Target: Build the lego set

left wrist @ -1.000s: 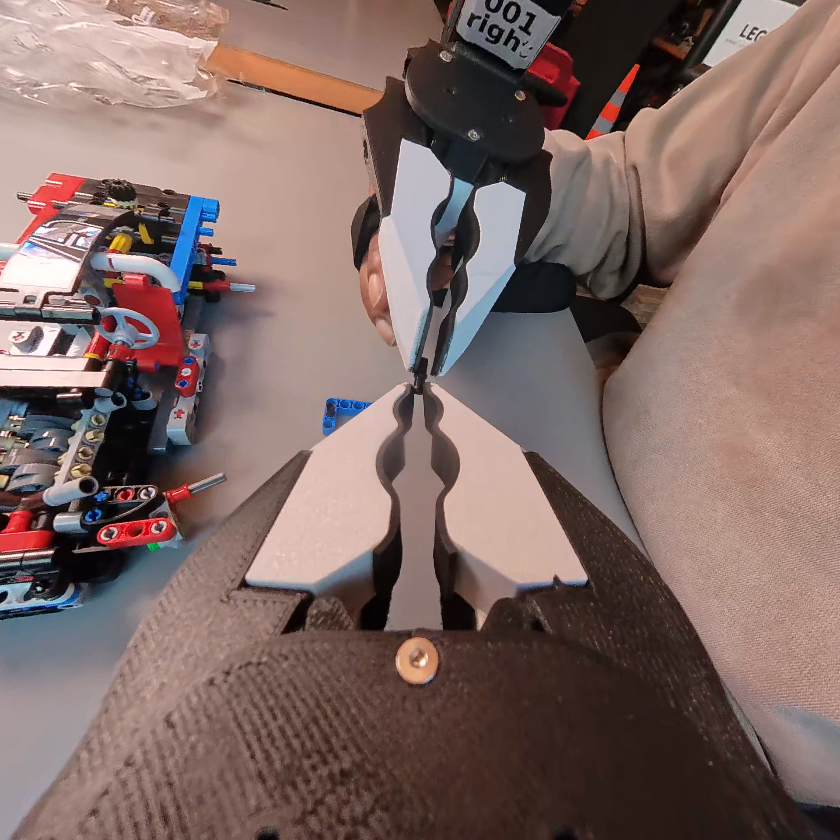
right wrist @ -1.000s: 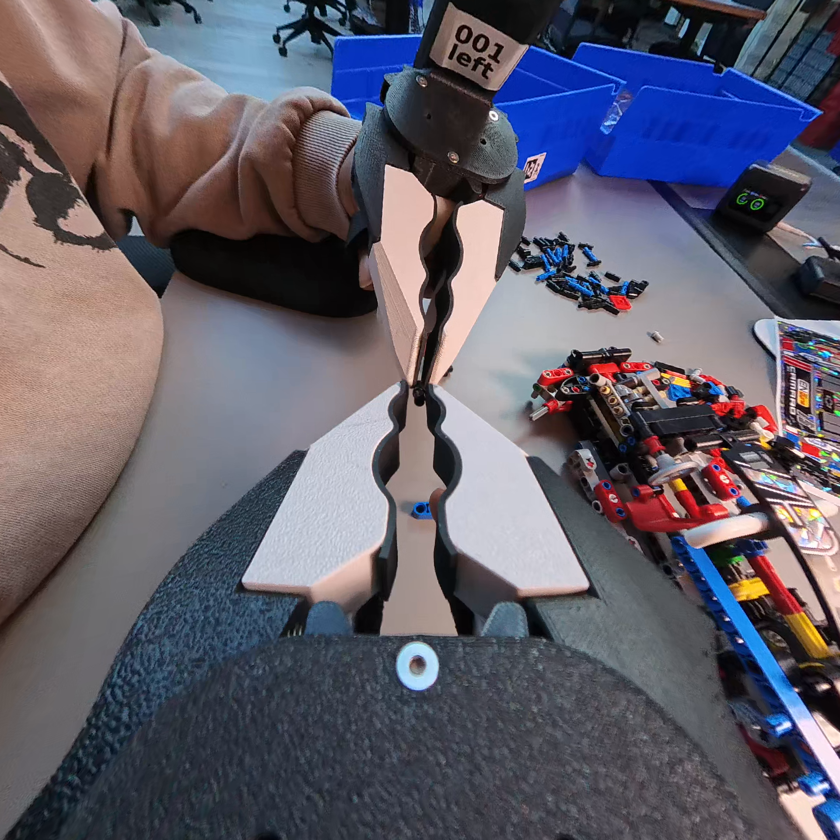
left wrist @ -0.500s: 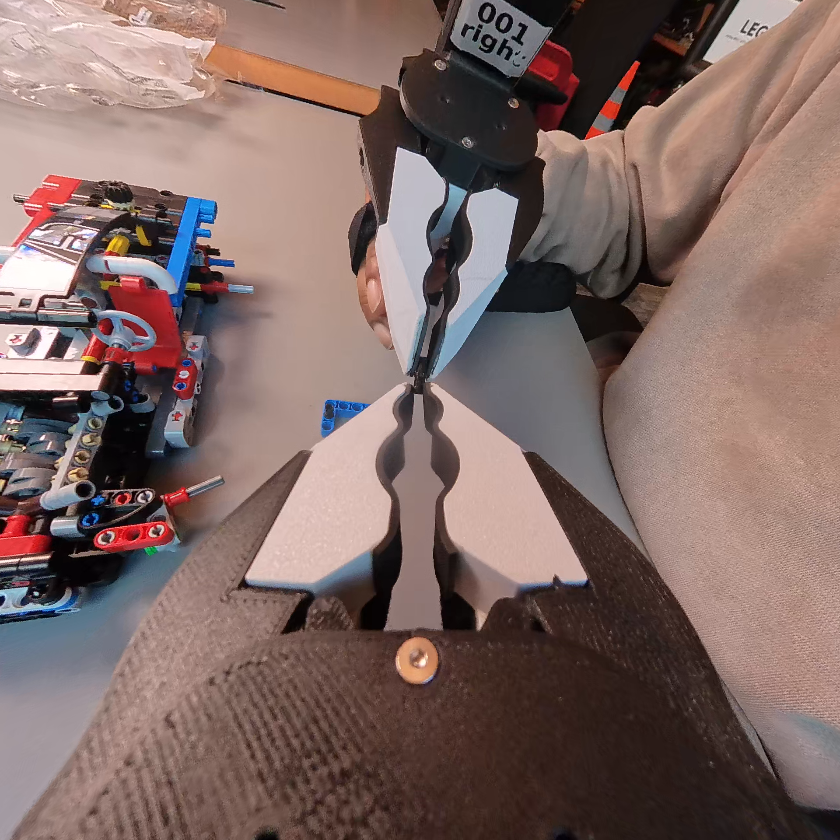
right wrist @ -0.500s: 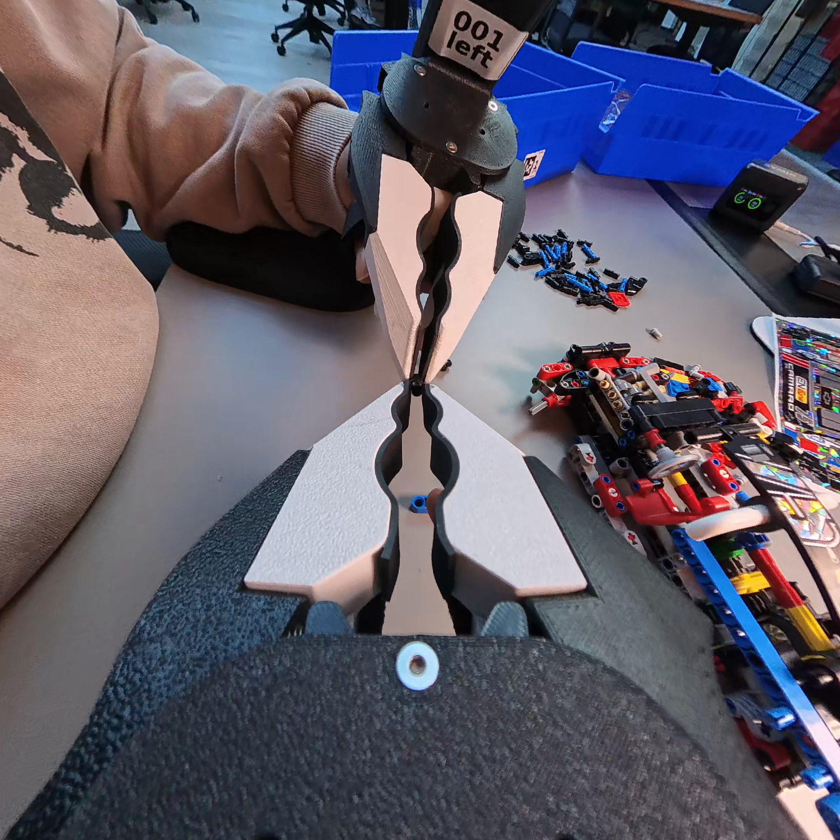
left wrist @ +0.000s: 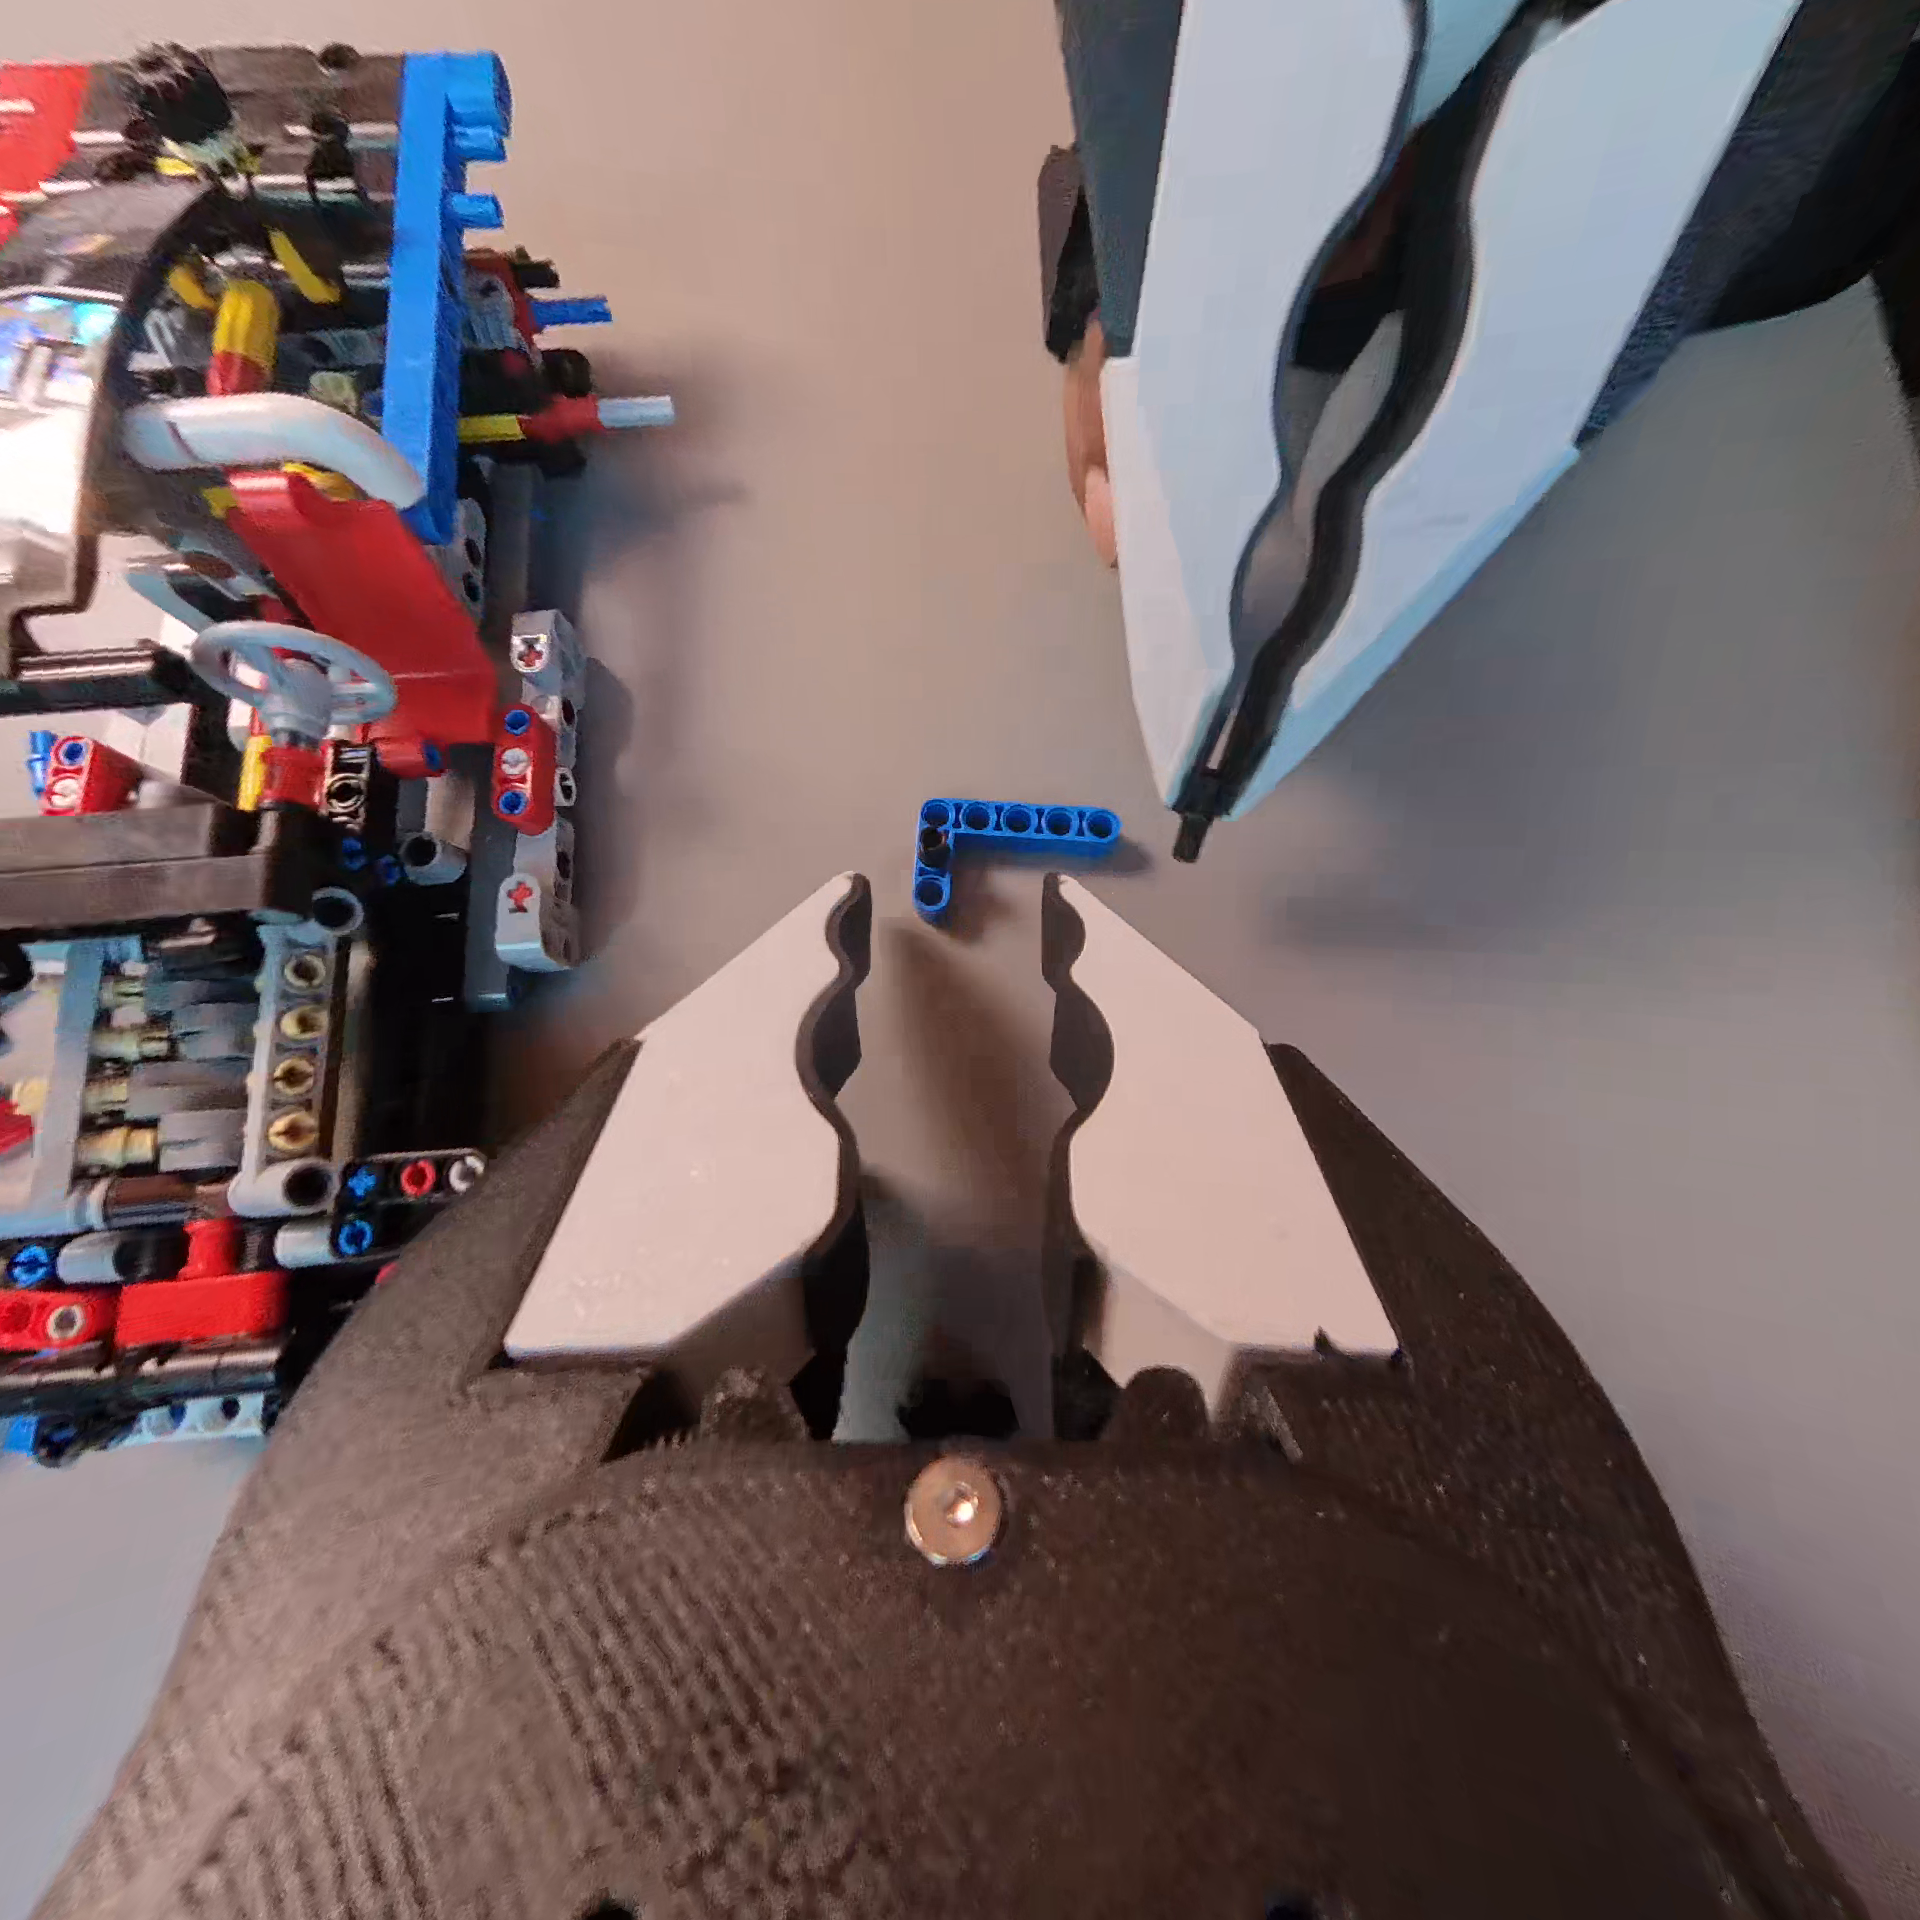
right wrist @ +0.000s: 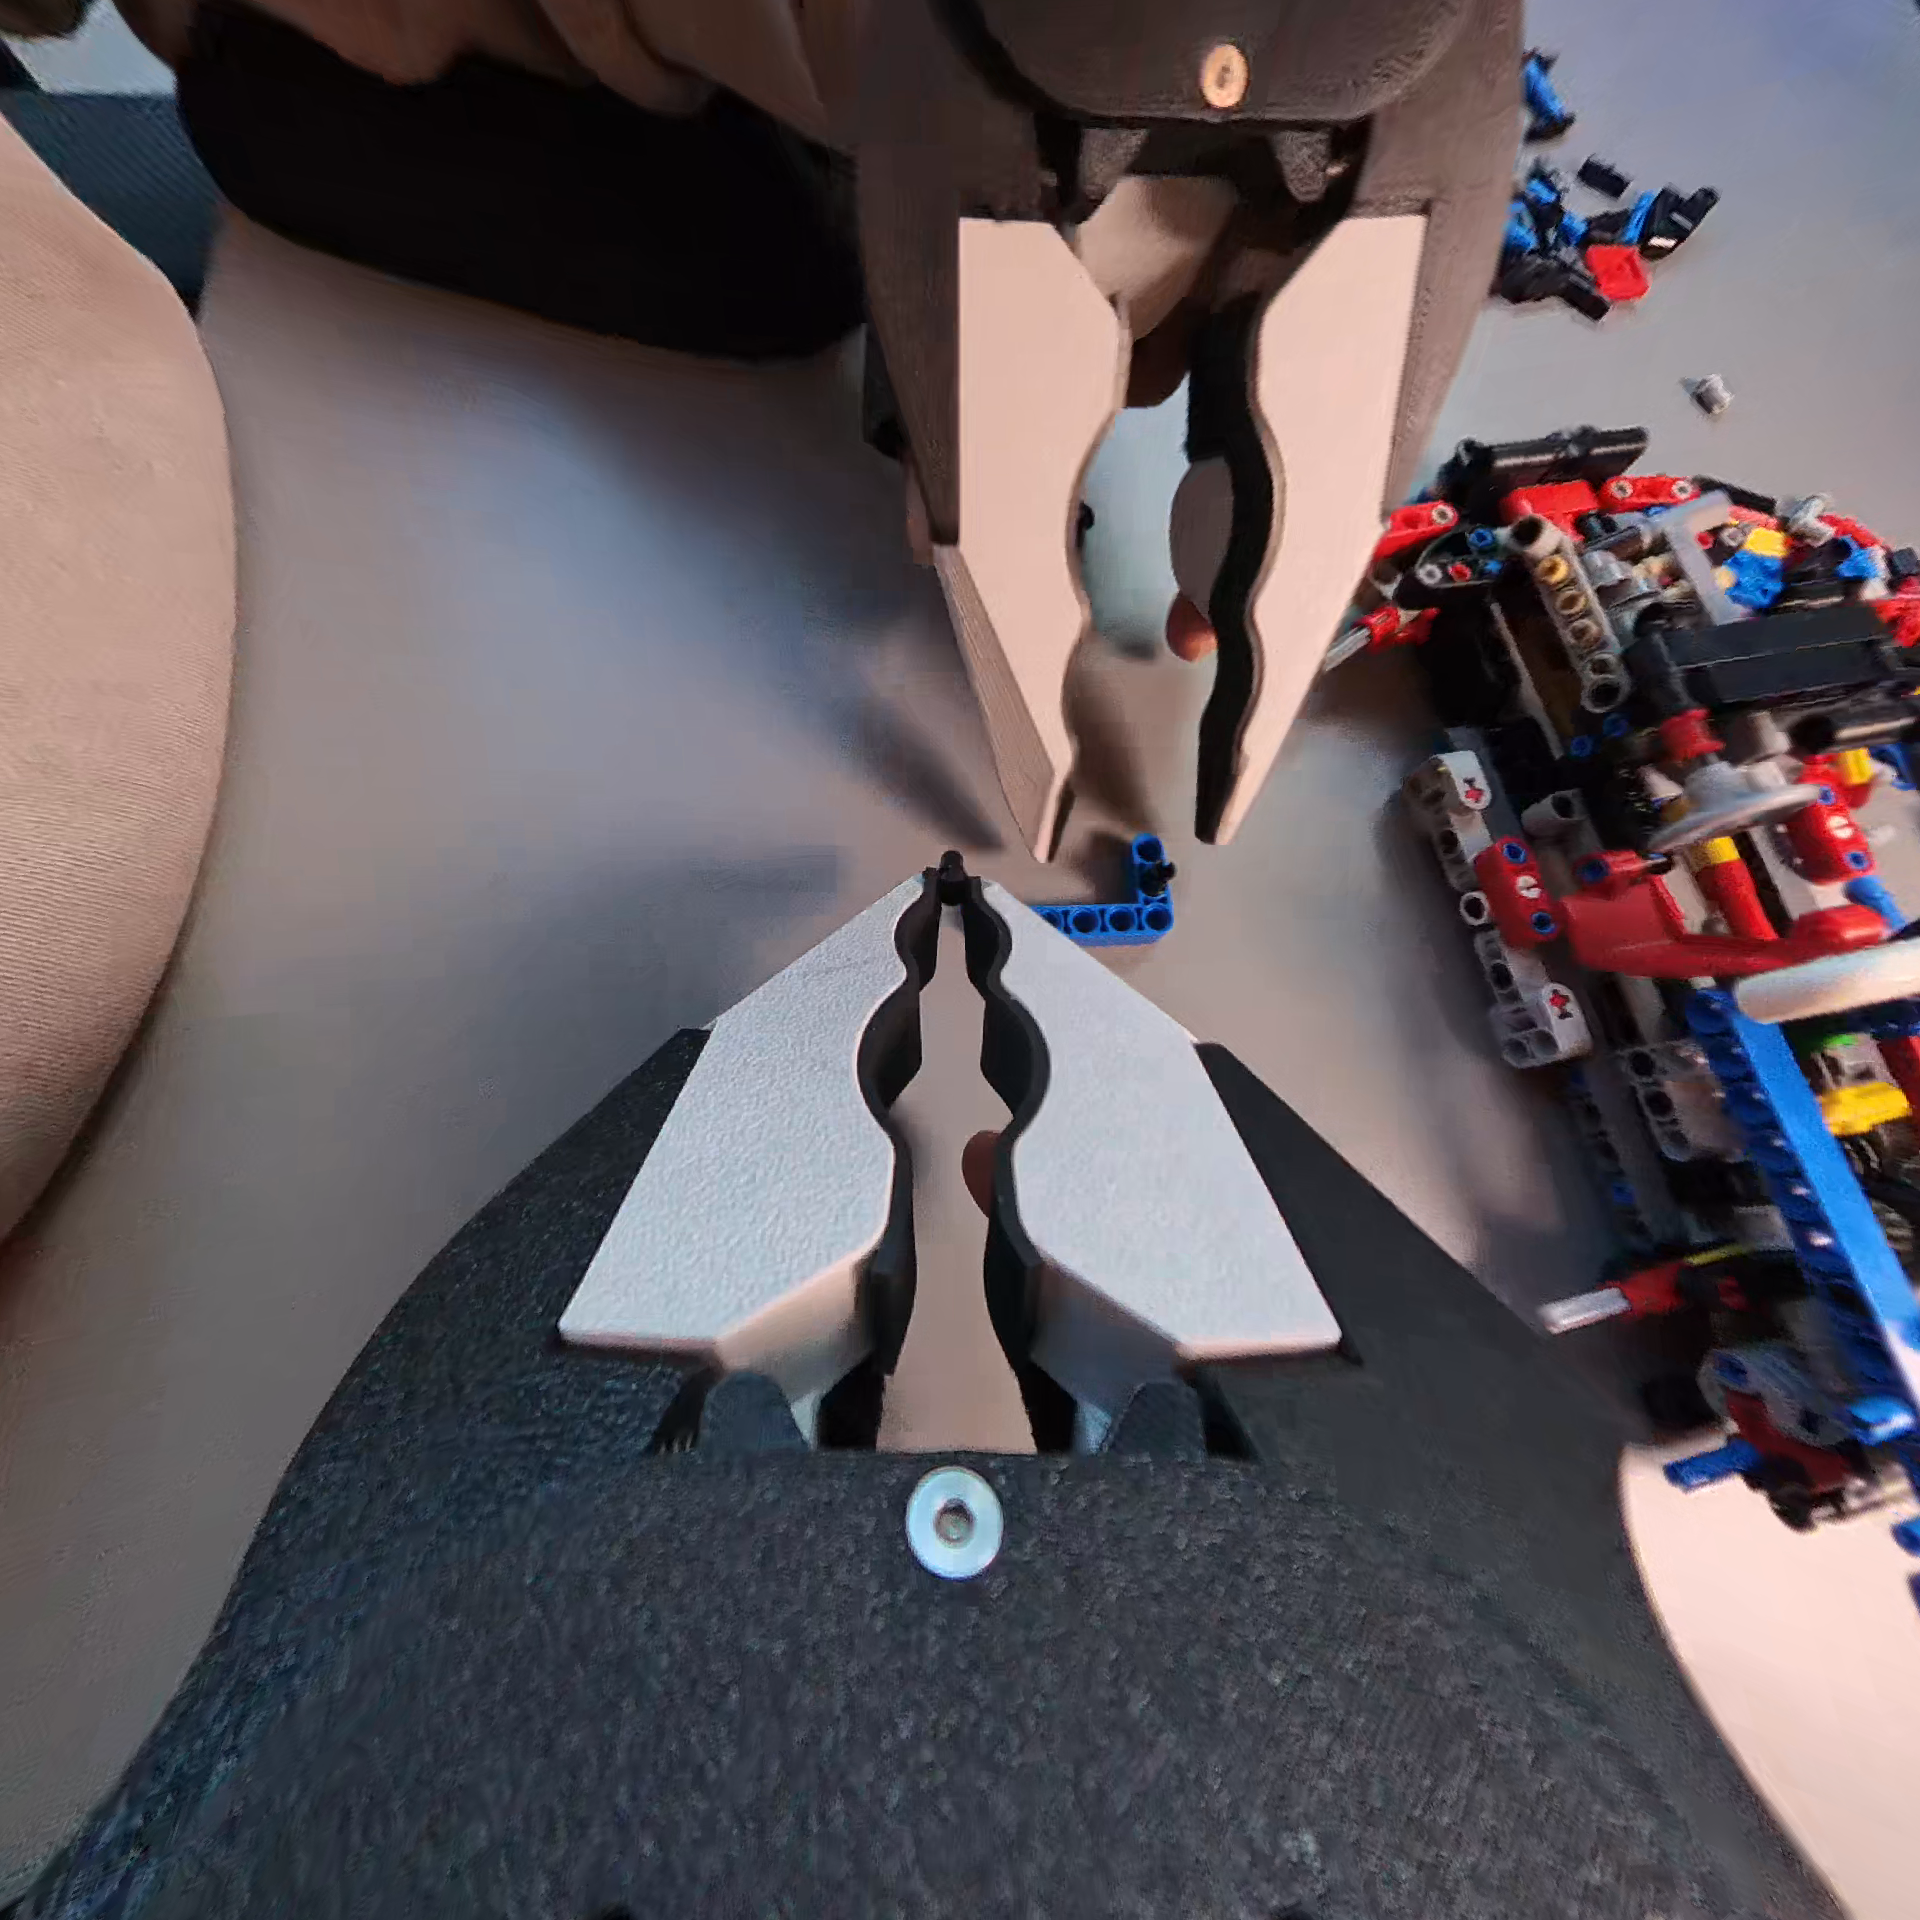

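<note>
Lego car (left wrist: pixel 260 727) on grey table (left wrist: pixel 831 416), loose pieces (right wrist: pixel 1590 229)

Blue L-shaped beam (left wrist: pixel 1013 837) flat on table, beside half-built car (left wrist: pixel 270 727).

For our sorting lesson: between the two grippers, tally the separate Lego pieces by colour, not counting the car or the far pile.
Blue L-shaped plastic beam with holes, lying on the table: 1
Small black plastic pin, held in the right gripper's jaws: 1
Total: 2
</note>
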Tool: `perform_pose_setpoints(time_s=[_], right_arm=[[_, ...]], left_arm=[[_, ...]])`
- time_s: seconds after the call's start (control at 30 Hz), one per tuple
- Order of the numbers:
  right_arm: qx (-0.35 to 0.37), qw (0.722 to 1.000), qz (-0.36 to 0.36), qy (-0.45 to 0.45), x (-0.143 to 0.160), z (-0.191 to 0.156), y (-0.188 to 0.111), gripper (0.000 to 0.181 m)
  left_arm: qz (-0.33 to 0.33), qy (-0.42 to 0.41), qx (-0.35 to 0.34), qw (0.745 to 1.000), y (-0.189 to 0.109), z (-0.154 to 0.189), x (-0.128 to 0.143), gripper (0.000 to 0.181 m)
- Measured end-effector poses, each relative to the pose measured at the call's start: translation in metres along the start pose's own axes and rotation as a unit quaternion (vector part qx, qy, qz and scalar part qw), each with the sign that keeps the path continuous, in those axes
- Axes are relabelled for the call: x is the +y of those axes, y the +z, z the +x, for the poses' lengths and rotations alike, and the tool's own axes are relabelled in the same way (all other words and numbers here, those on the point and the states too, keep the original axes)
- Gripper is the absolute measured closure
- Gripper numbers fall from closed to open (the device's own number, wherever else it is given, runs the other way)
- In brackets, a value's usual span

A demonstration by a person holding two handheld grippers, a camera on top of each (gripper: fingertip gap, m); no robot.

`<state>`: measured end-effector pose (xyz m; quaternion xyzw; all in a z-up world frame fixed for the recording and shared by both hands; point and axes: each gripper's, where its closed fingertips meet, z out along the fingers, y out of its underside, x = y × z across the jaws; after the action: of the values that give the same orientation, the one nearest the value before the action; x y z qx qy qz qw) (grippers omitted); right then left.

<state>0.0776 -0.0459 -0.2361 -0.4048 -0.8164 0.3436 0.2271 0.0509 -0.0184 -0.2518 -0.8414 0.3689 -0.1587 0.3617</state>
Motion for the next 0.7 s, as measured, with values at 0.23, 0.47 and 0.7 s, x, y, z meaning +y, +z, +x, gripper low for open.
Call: perform_pose_setpoints(time_s=[0.23, 0.47, 0.7], right_arm=[[0.04, 0.998, -0.05, 0.015, 0.017, 0.016, 0.001, 0.179], [0.044, 0.997, -0.057, 0.015, 0.02, 0.021, -0.003, 0.179], [0.043, 0.997, -0.054, 0.021, 0.02, 0.022, -0.003, 0.179]], left_arm=[[-0.031, -0.005, -0.032, 0.999, 0.006, -0.004, 0.004, 0.175], [-0.023, -0.054, -0.052, 0.997, -0.001, 0.006, 0.01, 0.174], [-0.01, -0.065, -0.042, 0.997, -0.006, 0.02, 0.011, 0.171]])
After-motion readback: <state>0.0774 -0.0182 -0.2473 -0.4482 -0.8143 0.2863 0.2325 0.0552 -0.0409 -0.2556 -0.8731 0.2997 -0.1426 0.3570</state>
